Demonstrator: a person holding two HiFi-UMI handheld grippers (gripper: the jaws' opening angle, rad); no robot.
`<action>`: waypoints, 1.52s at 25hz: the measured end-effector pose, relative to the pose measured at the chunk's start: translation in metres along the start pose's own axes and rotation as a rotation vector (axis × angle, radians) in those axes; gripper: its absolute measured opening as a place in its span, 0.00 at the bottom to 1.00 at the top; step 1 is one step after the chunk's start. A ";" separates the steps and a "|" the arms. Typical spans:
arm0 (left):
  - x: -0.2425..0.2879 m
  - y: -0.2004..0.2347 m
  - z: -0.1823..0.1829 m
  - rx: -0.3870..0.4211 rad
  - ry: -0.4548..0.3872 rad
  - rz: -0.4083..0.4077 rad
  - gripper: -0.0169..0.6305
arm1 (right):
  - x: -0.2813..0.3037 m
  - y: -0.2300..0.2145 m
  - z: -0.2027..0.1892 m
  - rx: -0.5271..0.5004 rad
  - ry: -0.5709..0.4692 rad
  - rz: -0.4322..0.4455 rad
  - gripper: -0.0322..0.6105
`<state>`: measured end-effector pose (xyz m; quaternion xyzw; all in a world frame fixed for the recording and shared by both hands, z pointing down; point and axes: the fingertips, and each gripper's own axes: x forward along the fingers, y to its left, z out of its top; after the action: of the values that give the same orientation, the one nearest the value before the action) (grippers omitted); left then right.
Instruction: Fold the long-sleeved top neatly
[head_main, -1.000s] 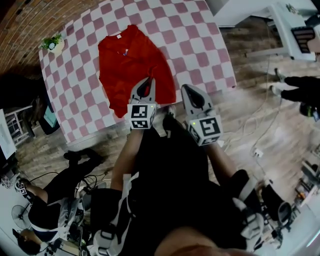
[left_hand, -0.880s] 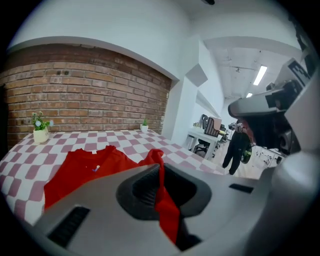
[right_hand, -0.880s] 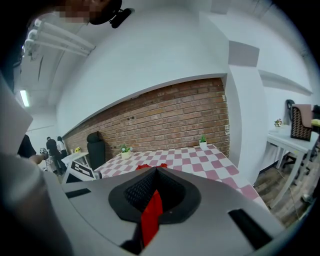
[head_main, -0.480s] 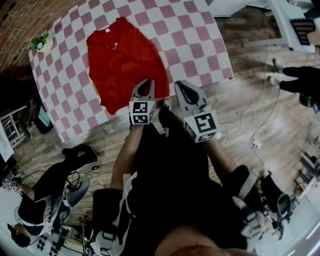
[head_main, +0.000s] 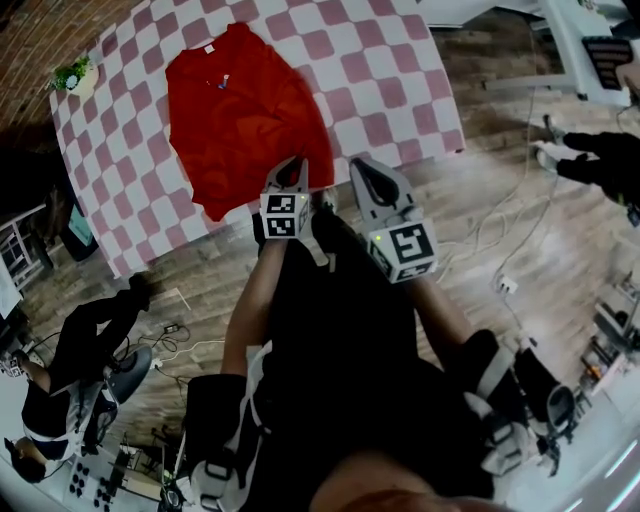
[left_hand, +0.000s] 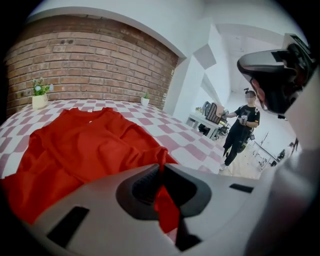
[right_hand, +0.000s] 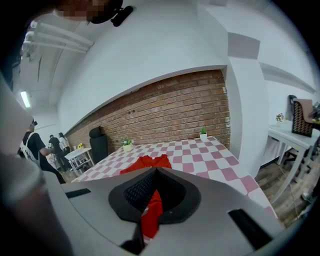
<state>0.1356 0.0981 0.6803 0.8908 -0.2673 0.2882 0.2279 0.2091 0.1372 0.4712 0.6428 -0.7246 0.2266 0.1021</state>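
- Head view: the red long-sleeved top lies rumpled on the checked table. Its collar is at the far side and its lower edge reaches the near edge, just in front of you. Your left gripper and right gripper sit side by side at that edge, close together.
- Left gripper view: the left gripper is closed almost fully, pinching a thin strip of red cloth. The rest of the top spreads away from it across the table.
- Right gripper view: the right gripper is clamped tight on another strip of red cloth. The top shows beyond it on the table.
- Step in hand, as I judge it: you have the lower edge gripped at two points, ready either to draw the cloth flat or to begin a fold.
- Next move: spread your hands apart so the edge is taut, then carry both grips evenly. An uneven pull would skew the top or drag it off the table.
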 end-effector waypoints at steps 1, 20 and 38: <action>0.000 0.001 -0.003 -0.009 0.004 0.008 0.06 | -0.001 0.000 -0.001 -0.002 0.000 0.000 0.06; -0.073 -0.003 0.016 -0.063 -0.120 0.018 0.06 | -0.010 0.031 0.010 -0.043 -0.039 0.068 0.06; -0.254 0.138 0.128 0.069 -0.328 0.178 0.04 | 0.055 0.142 0.070 -0.092 -0.111 0.077 0.06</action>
<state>-0.0738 0.0103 0.4600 0.9060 -0.3685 0.1671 0.1242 0.0724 0.0667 0.4060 0.6208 -0.7628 0.1608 0.0825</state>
